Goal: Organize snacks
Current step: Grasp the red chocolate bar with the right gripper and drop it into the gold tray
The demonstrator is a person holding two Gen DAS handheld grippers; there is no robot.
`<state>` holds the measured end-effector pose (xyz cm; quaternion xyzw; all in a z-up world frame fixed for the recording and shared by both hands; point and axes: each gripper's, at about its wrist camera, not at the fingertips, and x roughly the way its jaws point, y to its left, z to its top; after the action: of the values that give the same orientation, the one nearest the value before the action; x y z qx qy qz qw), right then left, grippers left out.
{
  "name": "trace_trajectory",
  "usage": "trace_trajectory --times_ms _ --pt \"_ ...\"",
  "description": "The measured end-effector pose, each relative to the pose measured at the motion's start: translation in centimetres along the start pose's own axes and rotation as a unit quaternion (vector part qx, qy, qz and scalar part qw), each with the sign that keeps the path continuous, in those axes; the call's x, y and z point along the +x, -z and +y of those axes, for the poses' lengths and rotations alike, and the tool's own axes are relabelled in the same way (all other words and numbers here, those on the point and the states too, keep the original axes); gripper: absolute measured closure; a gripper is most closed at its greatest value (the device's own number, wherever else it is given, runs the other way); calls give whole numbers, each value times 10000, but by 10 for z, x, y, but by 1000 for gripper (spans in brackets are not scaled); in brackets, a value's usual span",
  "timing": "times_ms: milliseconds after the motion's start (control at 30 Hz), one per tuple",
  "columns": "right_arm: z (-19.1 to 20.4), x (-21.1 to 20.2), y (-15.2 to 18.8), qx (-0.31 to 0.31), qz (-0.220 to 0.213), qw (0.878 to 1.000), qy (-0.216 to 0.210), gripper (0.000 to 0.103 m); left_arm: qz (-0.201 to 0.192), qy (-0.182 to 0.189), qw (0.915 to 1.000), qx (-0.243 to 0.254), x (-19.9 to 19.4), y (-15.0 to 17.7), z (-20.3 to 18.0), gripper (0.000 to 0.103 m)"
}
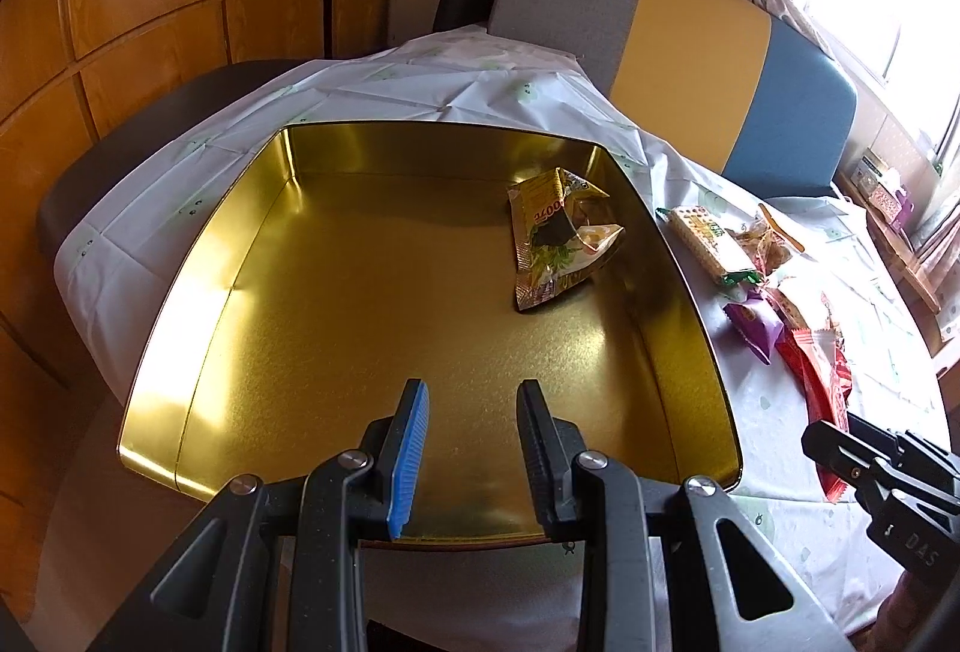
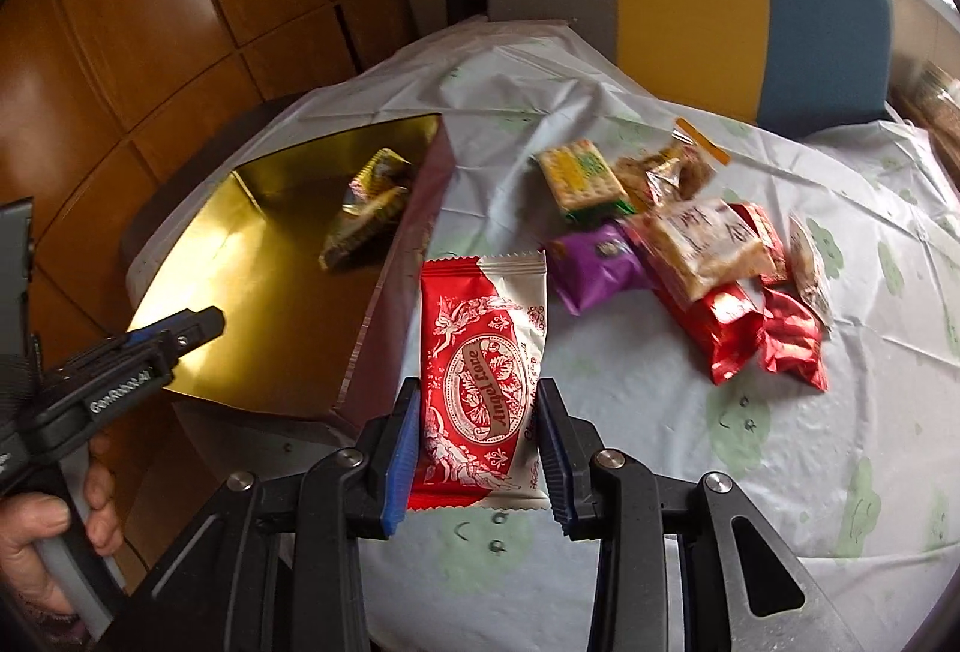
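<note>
- Right gripper (image 2: 480, 448) holds the red-and-white "Angel Love" wafer packet (image 2: 483, 370) between its pads, squeezed across the packet's width. Long axis runs along the fingers, toward 12 o'clock; the top crimp stands past the fingertips, the bottom crimp sits back near the finger roots.
- Judged lifted: the packet appears clear of the pale tablecloth (image 2: 690, 472), though no gap under it shows plainly.
- Gold tin (image 2: 288, 304) lies at 10 o'clock from the held packet, its near wall just beside the packet's left edge. The coming move looks like a short carry left over that wall, then a release.
- Right hand is the nearer one for this; it has the packet already.
- Left gripper (image 1: 471, 448) hovers over the tin's near rim, jaws part open, nothing between them.
- Tin holds one item: a crumpled gold-green snack pouch (image 1: 561, 238) toward its far right corner, at 1 o'clock from the left fingers. Rest of the floor is bare.
- Loose snack pile (image 2: 690, 256) sits on the cloth at 1–2 o'clock from the right gripper: cracker pack (image 2: 579, 178), purple packet (image 2: 594, 265), red foil packs (image 2: 756, 334).
- Hard to make out: the pile overlaps, so the count is uncertain; the tin's left side is cut off in the right wrist view; the packet's underside is hidden.
</note>
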<state>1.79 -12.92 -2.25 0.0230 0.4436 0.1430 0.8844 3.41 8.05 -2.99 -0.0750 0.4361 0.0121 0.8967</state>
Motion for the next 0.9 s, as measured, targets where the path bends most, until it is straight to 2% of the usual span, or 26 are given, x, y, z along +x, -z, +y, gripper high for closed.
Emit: trace_trajectory --times_ms 333,600,833,900 --pt "37 3 -18 -426 -13 9984 -374 66 -2 -57 10000 -49 0 0 4 72" --pt "59 26 -40 -542 181 9965 -609 66 -24 -122 9997 -225 0 -1 16 72" --pt "73 51 -51 -581 360 9962 -532 65 -4 -115 9992 -382 1 -1 29 72" --pt "77 60 -52 -637 445 9960 -437 63 -3 -117 9992 -389 1 -1 30 72"
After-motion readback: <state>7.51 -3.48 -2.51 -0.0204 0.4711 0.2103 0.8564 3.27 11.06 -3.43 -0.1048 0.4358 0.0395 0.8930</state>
